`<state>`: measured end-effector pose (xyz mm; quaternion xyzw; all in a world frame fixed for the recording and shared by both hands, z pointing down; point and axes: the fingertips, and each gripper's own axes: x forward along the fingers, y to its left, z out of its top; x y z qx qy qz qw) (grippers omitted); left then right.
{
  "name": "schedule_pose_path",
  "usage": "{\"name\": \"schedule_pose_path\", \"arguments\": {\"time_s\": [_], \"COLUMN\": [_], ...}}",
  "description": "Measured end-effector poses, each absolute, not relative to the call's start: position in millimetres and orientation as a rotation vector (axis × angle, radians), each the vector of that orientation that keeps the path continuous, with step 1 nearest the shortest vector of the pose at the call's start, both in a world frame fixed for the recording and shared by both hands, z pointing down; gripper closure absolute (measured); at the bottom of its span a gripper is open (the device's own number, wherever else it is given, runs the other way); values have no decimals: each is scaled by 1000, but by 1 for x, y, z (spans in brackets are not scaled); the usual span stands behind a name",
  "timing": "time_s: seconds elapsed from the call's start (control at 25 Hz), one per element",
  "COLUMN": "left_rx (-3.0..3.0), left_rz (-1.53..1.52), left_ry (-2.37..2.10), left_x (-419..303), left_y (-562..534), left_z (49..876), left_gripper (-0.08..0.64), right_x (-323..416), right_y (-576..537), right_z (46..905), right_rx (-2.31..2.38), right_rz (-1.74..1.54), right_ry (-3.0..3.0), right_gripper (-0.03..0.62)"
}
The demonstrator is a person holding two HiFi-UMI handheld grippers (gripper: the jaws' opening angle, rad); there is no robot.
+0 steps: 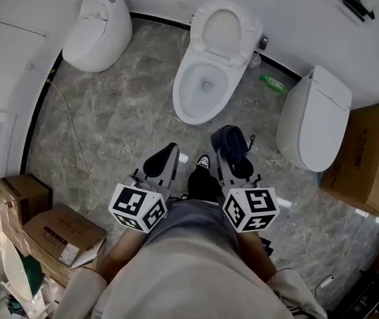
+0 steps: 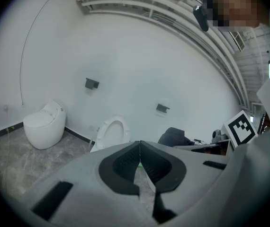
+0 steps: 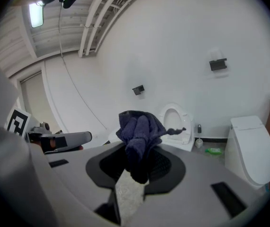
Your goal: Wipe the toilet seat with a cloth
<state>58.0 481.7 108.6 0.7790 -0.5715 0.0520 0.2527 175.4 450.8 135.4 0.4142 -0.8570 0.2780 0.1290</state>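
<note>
An open white toilet (image 1: 206, 78) stands against the far wall with its cover raised (image 1: 223, 25); it also shows in the left gripper view (image 2: 110, 134) and the right gripper view (image 3: 177, 122). My right gripper (image 1: 228, 141) (image 3: 142, 148) is shut on a dark blue cloth (image 1: 235, 145) (image 3: 139, 126), which bunches up above the jaws. My left gripper (image 1: 169, 151) (image 2: 139, 144) is shut with nothing in it. Both grippers hover over the floor, a step short of the bowl's front rim.
Closed white toilets stand at the left (image 1: 96, 32) and right (image 1: 312, 118). A green bottle (image 1: 272, 83) lies by the wall. Cardboard boxes sit at the near left (image 1: 50, 234) and far right (image 1: 366, 151). A thin cable (image 1: 76, 138) runs across the marble floor. My shoe (image 1: 203, 159) is between the grippers.
</note>
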Motion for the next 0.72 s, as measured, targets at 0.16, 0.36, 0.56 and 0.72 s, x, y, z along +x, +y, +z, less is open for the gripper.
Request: {"name": "schedule_pose_path", "arguments": {"time_s": [0.16,0.36,0.56,0.72], "left_rx": [2106,2103,2116,2137], "left_rz": [141,163,152,147], "left_ry": [-1576,-1587,-1567,-1522], "left_x": [56,54,48,42], "left_y": [451,421,397,375], "left_z": [109,110,107,112], "left_gripper": [551,551,551,551], "right_x": [173,174,174,171], "right_y": [417,385,363,344], "right_z": [139,137,138,142], "right_rx": [1181,1156,1183,1221], "right_rz": [828,834,848,852], "right_ry": [-2504,-2521,-2511,-2488], "right_gripper": [508,508,508,508]}}
